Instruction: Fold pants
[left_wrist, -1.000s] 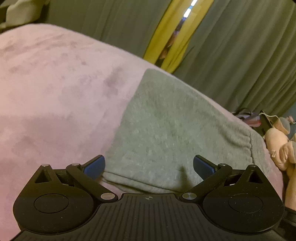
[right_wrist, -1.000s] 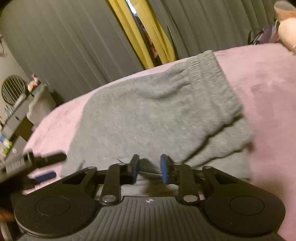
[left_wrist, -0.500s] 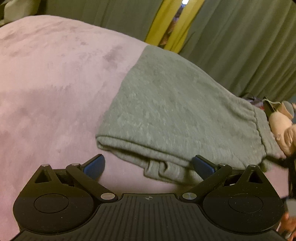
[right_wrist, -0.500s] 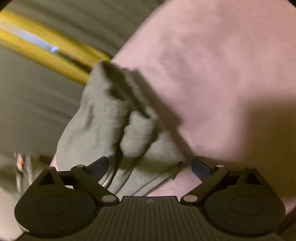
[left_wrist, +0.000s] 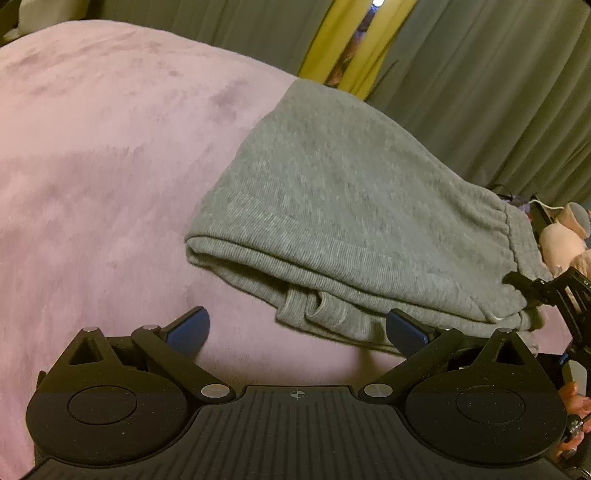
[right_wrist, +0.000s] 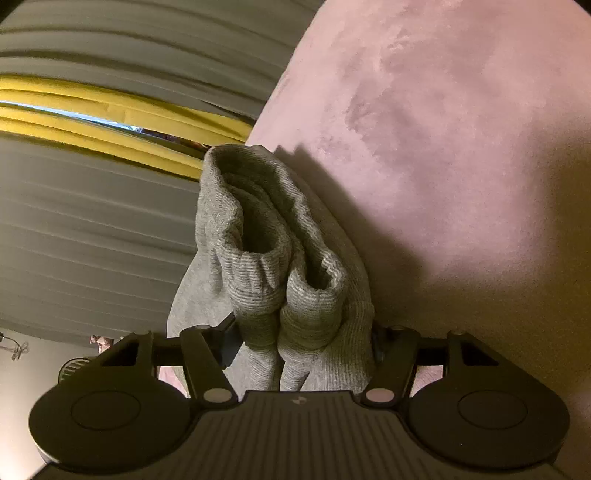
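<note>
Grey pants (left_wrist: 351, 221) folded on pink blanket (left_wrist: 92, 166); left gripper (left_wrist: 297, 328) low, spread wide, empty; right gripper (right_wrist: 301, 341) clamps the bunched cuffs; curtains (left_wrist: 480, 92) behind

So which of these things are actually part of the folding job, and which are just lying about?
Part of the job:
- grey sweatpants, folded on the pink blanket
- right gripper, fingers closed on the cuffs
- left gripper, open, holding nothing

Just lying about:
- grey curtains
- yellow curtain
- plush toy
</note>
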